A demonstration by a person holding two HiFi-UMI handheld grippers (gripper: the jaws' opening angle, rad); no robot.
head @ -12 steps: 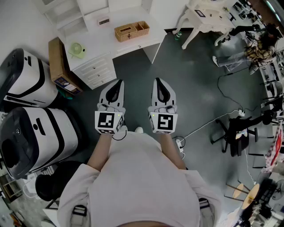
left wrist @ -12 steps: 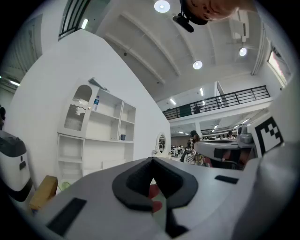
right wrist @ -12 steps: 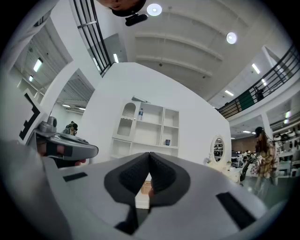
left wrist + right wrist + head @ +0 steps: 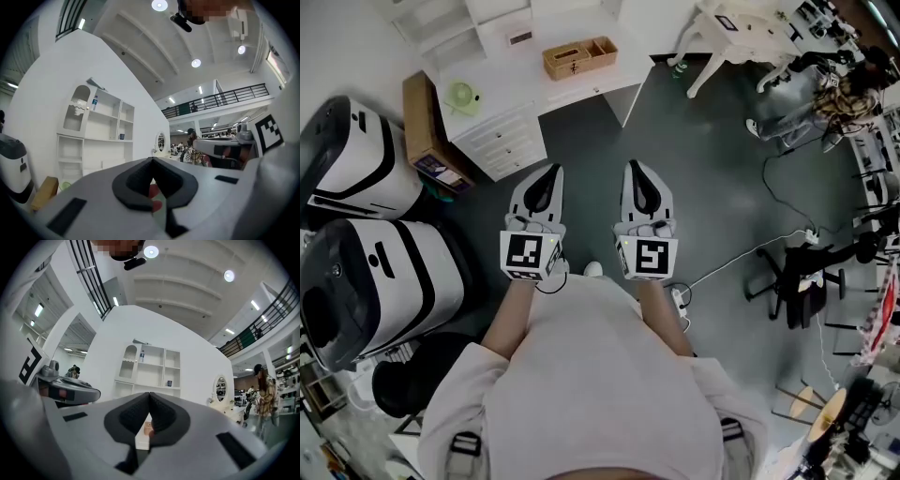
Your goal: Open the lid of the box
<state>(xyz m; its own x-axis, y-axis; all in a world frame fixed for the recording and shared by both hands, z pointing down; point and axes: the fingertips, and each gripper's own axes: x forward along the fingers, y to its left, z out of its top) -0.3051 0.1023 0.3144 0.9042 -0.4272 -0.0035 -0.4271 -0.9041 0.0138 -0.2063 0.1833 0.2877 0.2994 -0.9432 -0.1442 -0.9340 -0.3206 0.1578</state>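
A woven tan box point(image 4: 578, 58) with compartments stands on the white desk point(image 4: 609, 80) at the top of the head view, well ahead of both grippers. My left gripper point(image 4: 549, 175) and right gripper point(image 4: 637, 171) are held side by side over the grey floor, tips pointing at the desk. Both are shut with nothing between the jaws. In the left gripper view the left gripper point(image 4: 152, 161) has its jaws meeting at the tip. The right gripper point(image 4: 149, 395) looks the same in its own view, and a bit of the tan box point(image 4: 148, 428) shows below the tip.
The desk's drawer unit point(image 4: 502, 141) carries a green object point(image 4: 462, 98); a cardboard carton point(image 4: 417, 122) leans beside it. Two large white-and-black machines point(image 4: 356, 281) stand at left. A black office chair point(image 4: 797, 281), cables and a power strip point(image 4: 680, 302) lie to the right. White shelves point(image 4: 150, 369) rise behind the desk.
The desk and box sit slightly higher in the head view. Both grippers have kept their places and stay shut.
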